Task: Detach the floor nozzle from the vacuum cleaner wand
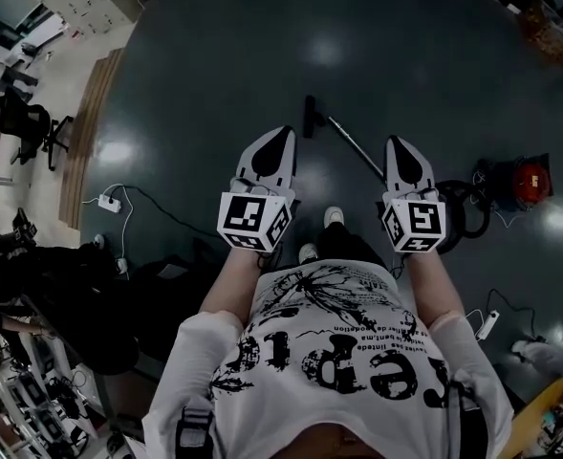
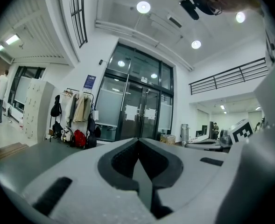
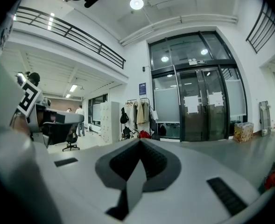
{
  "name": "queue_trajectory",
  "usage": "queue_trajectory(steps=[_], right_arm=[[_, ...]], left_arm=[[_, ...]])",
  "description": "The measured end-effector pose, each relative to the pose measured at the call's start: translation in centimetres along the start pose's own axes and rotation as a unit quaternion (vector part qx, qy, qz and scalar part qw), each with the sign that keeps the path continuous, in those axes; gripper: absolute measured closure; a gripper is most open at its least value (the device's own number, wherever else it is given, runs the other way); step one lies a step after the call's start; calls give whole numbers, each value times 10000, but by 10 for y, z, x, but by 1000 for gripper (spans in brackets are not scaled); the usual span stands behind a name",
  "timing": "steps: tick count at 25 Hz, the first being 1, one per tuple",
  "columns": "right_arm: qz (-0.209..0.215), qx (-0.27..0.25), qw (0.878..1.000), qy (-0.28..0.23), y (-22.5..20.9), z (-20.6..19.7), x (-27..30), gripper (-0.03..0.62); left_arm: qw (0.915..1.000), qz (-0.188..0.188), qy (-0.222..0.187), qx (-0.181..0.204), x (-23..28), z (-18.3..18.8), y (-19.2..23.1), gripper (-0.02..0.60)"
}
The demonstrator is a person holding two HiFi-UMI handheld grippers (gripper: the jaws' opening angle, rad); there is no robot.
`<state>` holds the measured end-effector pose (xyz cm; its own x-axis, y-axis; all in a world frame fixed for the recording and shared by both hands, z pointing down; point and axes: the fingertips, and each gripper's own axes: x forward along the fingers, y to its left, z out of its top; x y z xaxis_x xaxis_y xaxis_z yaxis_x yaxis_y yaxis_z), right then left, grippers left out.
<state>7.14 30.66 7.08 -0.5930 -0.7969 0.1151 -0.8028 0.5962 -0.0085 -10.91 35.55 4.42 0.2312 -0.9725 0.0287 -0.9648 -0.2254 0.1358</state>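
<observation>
Left gripper [image 1: 281, 140], white with a marker cube: jaws pressed together, nothing between them. It is held about level in front of the person's chest. Right gripper [image 1: 401, 149], of the same build: jaws likewise together and empty, carried beside the left. Beyond and below both lies the dark grey glossy floor [image 1: 214, 65]. On it is the slim silver metal vacuum wand [image 1: 350, 144], running aslant from near the right gripper's tip. The small black bar-shaped floor nozzle [image 1: 309, 115] sits at the wand's far end, well apart from either gripper. A black coiled hose [image 1: 465, 208] leads to the round red canister [image 1: 530, 182] at the right. Nozzle and wand appear to meet end to end. The joint is too small to show whether it is coupled or already parted, so the view fits either. Neither gripper touches the vacuum cleaner.
</observation>
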Motion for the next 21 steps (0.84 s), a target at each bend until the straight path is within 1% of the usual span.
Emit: queue_trajectory(steps=[3, 8, 14, 21], right_arm=[[5, -33, 10000, 6, 17, -1, -9, 592], [-32, -118, 9999, -20, 31, -1, -19, 592], [-39, -155, 9999, 46, 31, -6, -22, 592], [-55, -238, 9997, 41, 71, 5, -18, 592]], left_arm=[[10000, -19, -12, 23, -17, -2, 1, 577], [10000, 5, -43, 61, -35, -4, 5, 578], [10000, 22, -88, 30, -37, -6, 4, 577], [9998, 115, -134, -115, -65, 4, 35, 578]])
